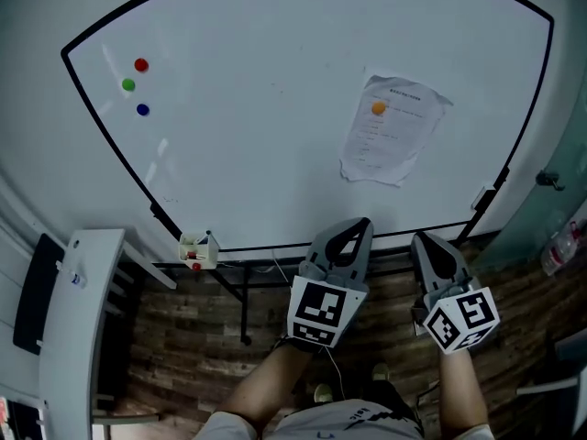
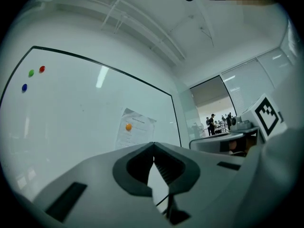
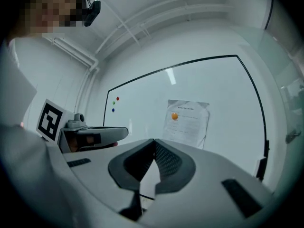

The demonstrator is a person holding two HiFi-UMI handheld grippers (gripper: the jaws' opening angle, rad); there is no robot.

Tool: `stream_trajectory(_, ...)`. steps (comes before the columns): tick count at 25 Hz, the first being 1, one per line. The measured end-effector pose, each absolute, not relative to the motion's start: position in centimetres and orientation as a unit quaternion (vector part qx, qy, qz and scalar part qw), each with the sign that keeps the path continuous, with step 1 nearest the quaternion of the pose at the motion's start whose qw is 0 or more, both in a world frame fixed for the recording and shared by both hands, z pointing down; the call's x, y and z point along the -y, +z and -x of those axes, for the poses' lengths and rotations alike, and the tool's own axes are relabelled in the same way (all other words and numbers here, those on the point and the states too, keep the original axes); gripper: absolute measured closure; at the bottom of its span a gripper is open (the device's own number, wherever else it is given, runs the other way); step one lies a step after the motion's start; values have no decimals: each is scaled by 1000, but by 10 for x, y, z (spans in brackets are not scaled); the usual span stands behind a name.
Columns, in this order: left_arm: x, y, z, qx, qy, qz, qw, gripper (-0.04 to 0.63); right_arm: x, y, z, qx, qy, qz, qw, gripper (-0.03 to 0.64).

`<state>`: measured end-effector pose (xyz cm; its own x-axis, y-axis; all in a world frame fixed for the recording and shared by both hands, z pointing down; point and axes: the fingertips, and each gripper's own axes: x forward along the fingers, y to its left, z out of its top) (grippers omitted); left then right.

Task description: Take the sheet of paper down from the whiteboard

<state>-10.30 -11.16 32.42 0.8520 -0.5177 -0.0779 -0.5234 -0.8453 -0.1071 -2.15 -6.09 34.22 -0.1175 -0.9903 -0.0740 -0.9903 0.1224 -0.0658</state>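
**Grippers closed and empty below the whiteboard, paper still pinned up**

Left gripper (image 1: 361, 226) has its jaws pressed together at the tips with nothing between them. The right gripper (image 1: 419, 240) is the same, tips meeting and empty. Both are held side by side, pointing level toward the whiteboard (image 1: 257, 126), with their tips near the board's lower edge in the head view and apart from it.

The sheet of paper (image 1: 393, 128) hangs on the right part of the whiteboard, above and a little to the right of the grippers. It is slightly crumpled and tilted, and an orange magnet (image 1: 378, 108) holds it near its top left corner. Neither gripper touches it.

Three more magnets sit close together on the upper left of the board, well apart from the paper: a red magnet (image 1: 140, 64), a green magnet (image 1: 128, 84) and a blue magnet (image 1: 142, 109). A small box (image 1: 197, 251) hangs at the board's lower left corner. Below is a wood-plank floor (image 1: 183, 337).
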Motion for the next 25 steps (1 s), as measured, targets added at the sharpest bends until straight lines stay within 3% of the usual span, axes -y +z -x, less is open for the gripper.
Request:
stream_trajectory(19, 243, 295, -12, -384, 19, 916, 114, 582, 208, 324, -106, -801, 15, 595, 58, 603)
stream_trajectory(25, 278, 282, -22, -451, 20, 881, 140, 470, 230, 326, -131, -817, 20, 573, 57, 603)
